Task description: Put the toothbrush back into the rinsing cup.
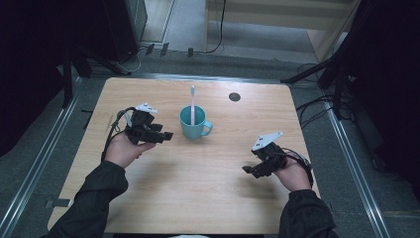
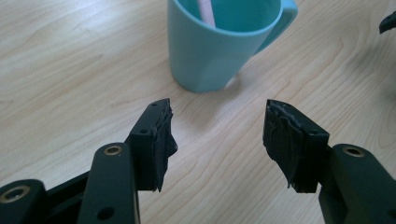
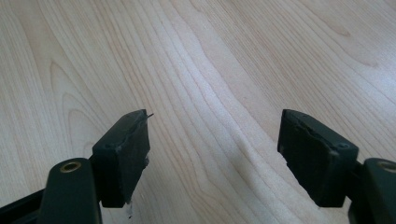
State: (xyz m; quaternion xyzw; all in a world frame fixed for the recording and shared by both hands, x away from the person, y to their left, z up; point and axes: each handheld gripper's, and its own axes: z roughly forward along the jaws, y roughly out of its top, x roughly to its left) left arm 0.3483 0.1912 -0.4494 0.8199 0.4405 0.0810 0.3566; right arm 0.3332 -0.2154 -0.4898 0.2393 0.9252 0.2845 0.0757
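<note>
Matt wood-grain table (image 1: 198, 173); smooth turquoise mug (image 2: 210, 51).

1. Left gripper view: mug (image 2: 219, 51) rim and upper handle cut by the top edge; only a short pink stretch of the toothbrush (image 2: 206, 11) shows inside it, its lower end hidden by the mug wall.
2. Same view: a dark object (image 2: 388, 22) clipped at the right edge, too little visible to identify.
3. High view: small dark round mark (image 1: 235, 96) on the worktop (image 1: 198, 188), too small to identify.
4. High view: near worktop edge hidden behind both sleeves (image 1: 94, 198).
5. High view: toothbrush head too small to resolve.
</note>
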